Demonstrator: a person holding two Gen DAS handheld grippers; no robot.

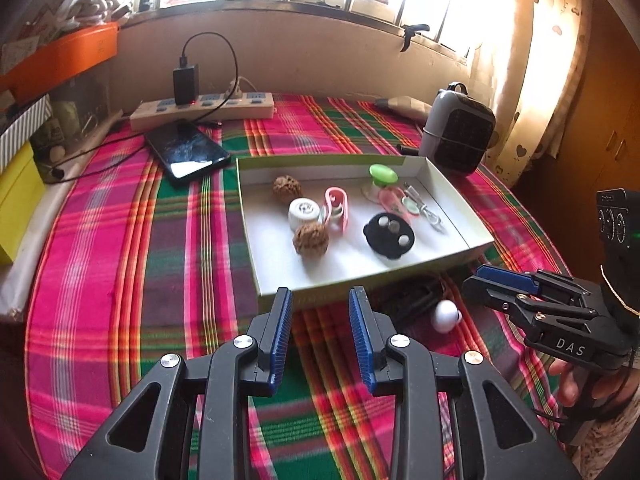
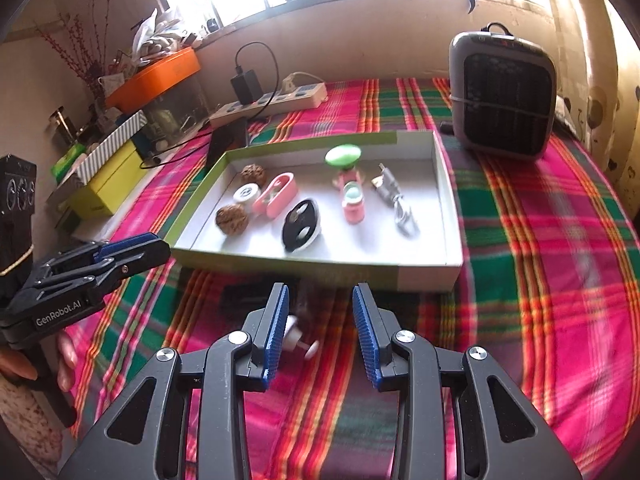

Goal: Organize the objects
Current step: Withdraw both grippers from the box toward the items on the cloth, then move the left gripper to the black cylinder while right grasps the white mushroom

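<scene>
A shallow white box with a green rim (image 1: pixel 360 280) (image 2: pixel 400 272) lies on the plaid cloth. It holds two brown walnuts (image 1: pixel 311 239) (image 2: pixel 232 219), a white round piece (image 1: pixel 304 211), a pink clip (image 1: pixel 338 206) (image 2: pixel 276 195), a black disc with coins (image 1: pixel 389 236) (image 2: pixel 301 224), a green-topped toy (image 1: pixel 383 175) (image 2: pixel 343 155) and a grey cable (image 1: pixel 428 210) (image 2: pixel 394 200). A small white object (image 1: pixel 445 315) (image 2: pixel 298 340) and a dark item (image 1: pixel 412 300) (image 2: pixel 256 296) lie before the box. My left gripper (image 1: pixel 320 336) is open and empty. My right gripper (image 2: pixel 320 332) is open, just above the white object.
A phone (image 1: pixel 188 152) and a power strip (image 1: pixel 200 110) with a charger lie at the back left. A grey heater (image 1: pixel 458 132) (image 2: pixel 502 100) stands at the back right. Boxes and an orange tray (image 2: pixel 154 76) are stacked at the left edge.
</scene>
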